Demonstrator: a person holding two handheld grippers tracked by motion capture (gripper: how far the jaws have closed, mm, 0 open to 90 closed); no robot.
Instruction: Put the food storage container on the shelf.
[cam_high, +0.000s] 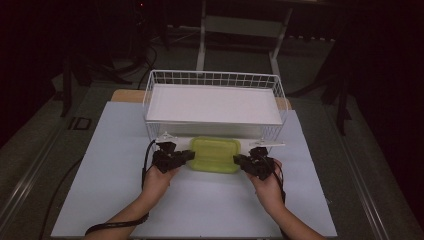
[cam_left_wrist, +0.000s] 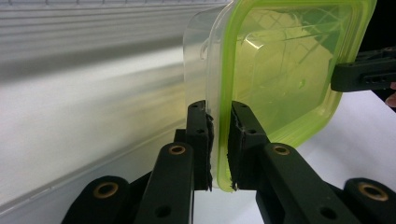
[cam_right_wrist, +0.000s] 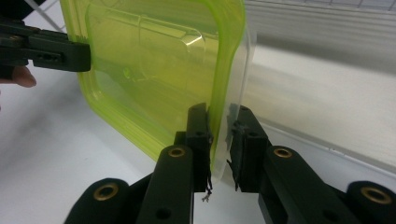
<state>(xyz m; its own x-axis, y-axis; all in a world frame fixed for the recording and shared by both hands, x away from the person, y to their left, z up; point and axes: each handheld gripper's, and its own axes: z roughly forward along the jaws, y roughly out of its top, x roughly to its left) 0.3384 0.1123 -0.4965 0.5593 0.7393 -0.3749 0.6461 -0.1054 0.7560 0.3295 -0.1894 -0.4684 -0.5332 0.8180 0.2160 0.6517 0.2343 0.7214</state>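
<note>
A clear plastic container with a translucent green lid (cam_high: 215, 154) lies flat just in front of the wire basket, lid up. My left gripper (cam_high: 191, 155) holds its left short end; in the left gripper view the jaws (cam_left_wrist: 220, 116) are closed on the lid's rim (cam_left_wrist: 280, 70) and the clear wall beneath it. My right gripper (cam_high: 237, 159) grips the opposite end; in the right gripper view its jaws (cam_right_wrist: 219, 119) pinch the green rim (cam_right_wrist: 154, 70) and the clear edge. Each gripper view shows the other gripper's finger at the far end. Whether the container rests on the table I cannot tell.
A white wire basket (cam_high: 150, 95) with a flat white board inside stands right behind the container. The pale blue table sheet (cam_high: 200, 205) spreads out toward the person. Beyond the table are a dark floor, cables and a metal stand.
</note>
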